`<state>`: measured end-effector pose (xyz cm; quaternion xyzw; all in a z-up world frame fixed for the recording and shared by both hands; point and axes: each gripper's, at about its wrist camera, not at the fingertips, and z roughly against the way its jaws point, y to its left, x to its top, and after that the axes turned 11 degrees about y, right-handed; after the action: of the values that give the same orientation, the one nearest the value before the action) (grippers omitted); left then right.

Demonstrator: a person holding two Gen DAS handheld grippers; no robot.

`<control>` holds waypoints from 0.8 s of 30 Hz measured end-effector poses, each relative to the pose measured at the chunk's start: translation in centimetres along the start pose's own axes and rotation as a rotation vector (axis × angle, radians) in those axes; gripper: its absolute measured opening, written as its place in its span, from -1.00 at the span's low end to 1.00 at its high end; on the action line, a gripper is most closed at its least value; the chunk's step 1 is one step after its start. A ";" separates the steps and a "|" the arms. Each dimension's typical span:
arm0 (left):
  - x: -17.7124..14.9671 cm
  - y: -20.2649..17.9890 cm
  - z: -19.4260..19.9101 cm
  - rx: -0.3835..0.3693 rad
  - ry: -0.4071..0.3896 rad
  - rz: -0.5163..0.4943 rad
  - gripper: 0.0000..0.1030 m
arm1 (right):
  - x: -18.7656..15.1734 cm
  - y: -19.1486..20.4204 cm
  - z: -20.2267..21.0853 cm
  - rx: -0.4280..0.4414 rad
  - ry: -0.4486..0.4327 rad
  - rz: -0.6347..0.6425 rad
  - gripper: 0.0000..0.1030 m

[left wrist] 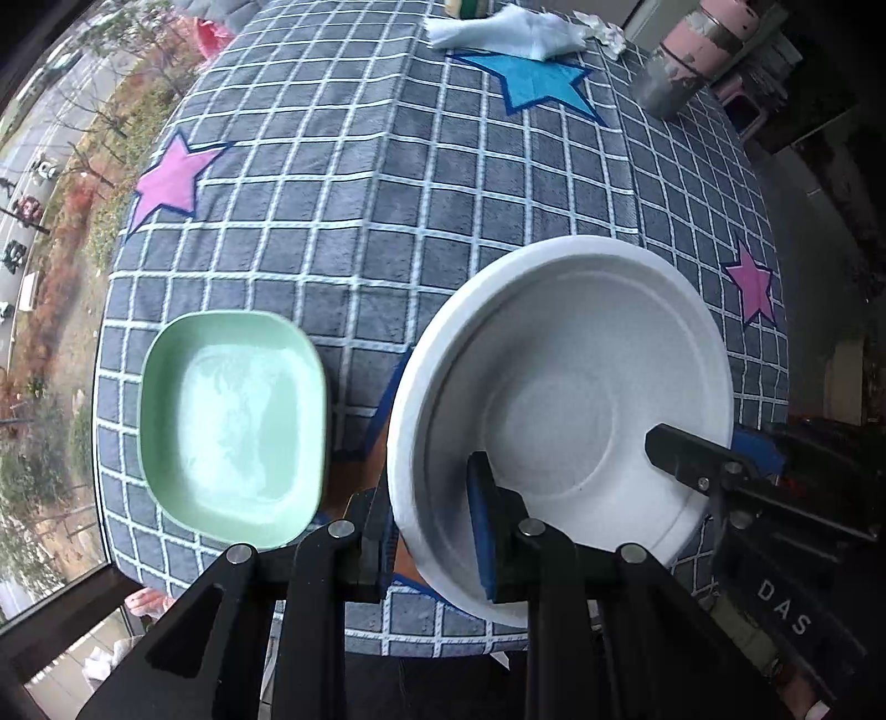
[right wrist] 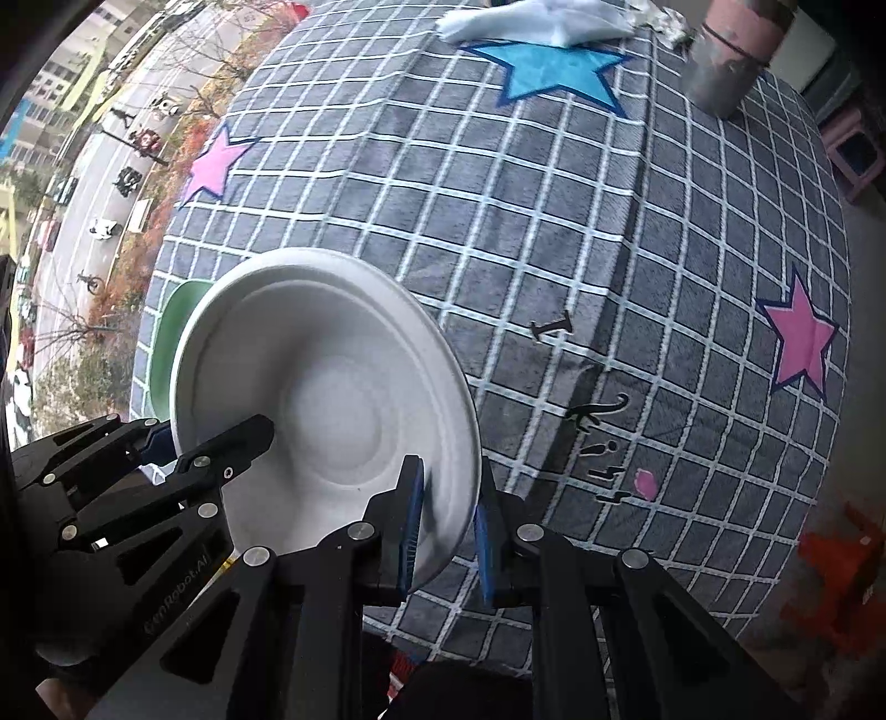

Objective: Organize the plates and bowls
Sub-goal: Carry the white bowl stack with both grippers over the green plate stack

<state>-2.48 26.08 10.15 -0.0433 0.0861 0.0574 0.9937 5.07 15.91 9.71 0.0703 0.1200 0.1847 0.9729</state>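
Observation:
A white round bowl (left wrist: 559, 399) is held tilted above the checked tablecloth. My left gripper (left wrist: 429, 531) is shut on the bowl's left rim, one finger inside and one outside. My right gripper (right wrist: 448, 531) is shut on the bowl's (right wrist: 326, 399) right rim; it also shows in the left wrist view (left wrist: 703, 465) at the bowl's right edge. A green square plate (left wrist: 232, 426) lies flat on the cloth left of the bowl; in the right wrist view the green plate (right wrist: 177, 338) is mostly hidden behind the bowl.
The tablecloth (left wrist: 354, 210) has pink and blue stars. A white cloth (left wrist: 515, 30) and a pink-grey cylinder (left wrist: 692, 61) stand at the far edge. A window lies to the left, the table's near edge below the grippers.

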 end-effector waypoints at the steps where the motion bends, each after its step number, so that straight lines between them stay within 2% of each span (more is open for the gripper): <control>1: -0.2 0.0 0.0 0.000 -0.002 0.007 -0.51 | 0.0 0.5 -0.1 -0.001 0.001 0.008 -0.64; 15: -2.3 5.4 1.2 0.003 -0.026 0.094 -0.51 | 0.5 6.8 -0.2 -0.016 0.011 0.104 -0.64; 24: -3.5 10.8 1.2 0.008 -0.018 0.171 -0.51 | 1.8 11.8 -1.7 0.004 0.045 0.148 -0.64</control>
<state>-7.04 36.45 11.11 -0.0311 0.0807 0.1422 0.9861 2.19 27.61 9.79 0.0765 0.1368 0.2575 0.9535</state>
